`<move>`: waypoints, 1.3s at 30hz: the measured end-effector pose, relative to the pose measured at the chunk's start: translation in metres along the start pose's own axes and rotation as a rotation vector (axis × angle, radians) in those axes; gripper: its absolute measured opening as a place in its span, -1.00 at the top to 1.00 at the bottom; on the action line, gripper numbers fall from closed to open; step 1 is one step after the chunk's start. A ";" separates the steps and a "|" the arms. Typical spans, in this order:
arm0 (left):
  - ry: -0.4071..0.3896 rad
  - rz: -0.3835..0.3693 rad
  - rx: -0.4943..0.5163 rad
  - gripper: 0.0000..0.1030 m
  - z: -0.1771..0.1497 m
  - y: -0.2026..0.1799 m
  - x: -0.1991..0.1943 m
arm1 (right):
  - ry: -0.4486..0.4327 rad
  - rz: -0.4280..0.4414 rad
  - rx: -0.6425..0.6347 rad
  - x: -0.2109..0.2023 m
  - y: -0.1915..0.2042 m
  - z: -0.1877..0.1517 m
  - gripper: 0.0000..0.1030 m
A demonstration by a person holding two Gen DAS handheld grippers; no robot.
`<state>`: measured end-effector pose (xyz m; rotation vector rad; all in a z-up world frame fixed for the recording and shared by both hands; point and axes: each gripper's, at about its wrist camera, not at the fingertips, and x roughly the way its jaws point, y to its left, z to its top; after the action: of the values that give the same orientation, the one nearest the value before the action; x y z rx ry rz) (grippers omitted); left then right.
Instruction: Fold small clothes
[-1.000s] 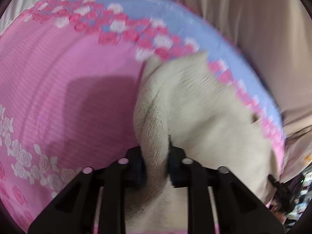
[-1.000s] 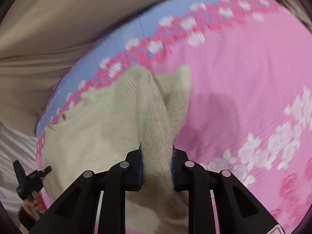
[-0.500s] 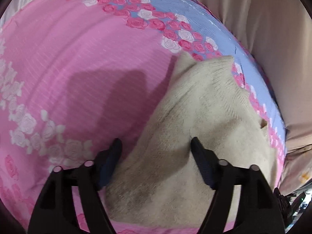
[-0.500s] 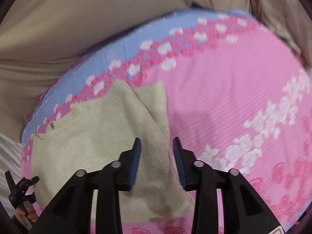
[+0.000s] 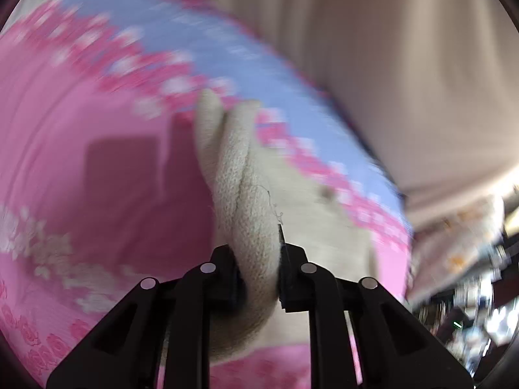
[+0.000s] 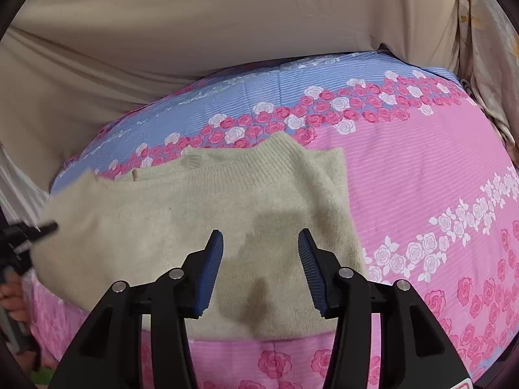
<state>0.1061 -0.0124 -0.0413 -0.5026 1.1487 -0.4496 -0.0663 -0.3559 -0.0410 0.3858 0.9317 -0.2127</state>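
Observation:
A cream knitted sweater [image 6: 194, 201] lies on a pink rose-printed bedspread [image 6: 421, 162], ribbed neckline toward the far side. My right gripper [image 6: 261, 246] hovers just above its right half; the jaws are opening, and nothing is between the blue pads. In the left wrist view my left gripper [image 5: 258, 253] is closing on a raised ridge of the sweater [image 5: 240, 175], which is pinched between its pads and pulled up off the bedspread [image 5: 81, 129]. From the right wrist view, the left gripper [image 6: 32, 230] shows at the sweater's left edge, blurred.
The bedspread has a blue band [image 6: 259, 90] with roses along its far edge. Beige sheet [image 6: 194, 32] rises behind it. A person's hand [image 6: 9, 295] holds the left tool at the left border. Cluttered, blurred items [image 5: 470, 308] sit at the right of the left wrist view.
The right gripper let go of the sweater fold, opened and drew back; the fold now lies flat. The left gripper opened wide, then shut again on a ridge of sweater and rose.

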 end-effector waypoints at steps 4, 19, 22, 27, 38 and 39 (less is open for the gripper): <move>0.013 -0.092 0.162 0.70 -0.008 -0.077 -0.004 | -0.004 0.013 0.035 -0.001 -0.010 -0.002 0.05; 0.290 -0.027 0.450 0.79 -0.114 -0.228 0.166 | 0.036 0.071 0.244 -0.010 -0.093 -0.028 0.04; 0.271 -0.140 0.362 0.64 -0.120 -0.222 0.146 | 0.053 0.125 0.254 -0.016 -0.096 -0.025 0.03; 0.087 -0.118 0.376 -0.24 -0.093 -0.196 0.067 | 0.093 0.278 0.221 -0.011 -0.070 -0.003 -0.31; -0.067 0.126 0.218 -0.28 -0.063 -0.073 -0.007 | 0.371 0.383 0.237 0.087 0.006 0.015 -0.03; -0.065 0.130 0.201 -0.28 -0.066 -0.067 -0.009 | 0.388 0.380 0.201 0.089 0.017 0.016 0.44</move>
<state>0.0361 -0.0705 -0.0170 -0.2642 1.0533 -0.4281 0.0030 -0.3481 -0.1014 0.8001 1.1994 0.1238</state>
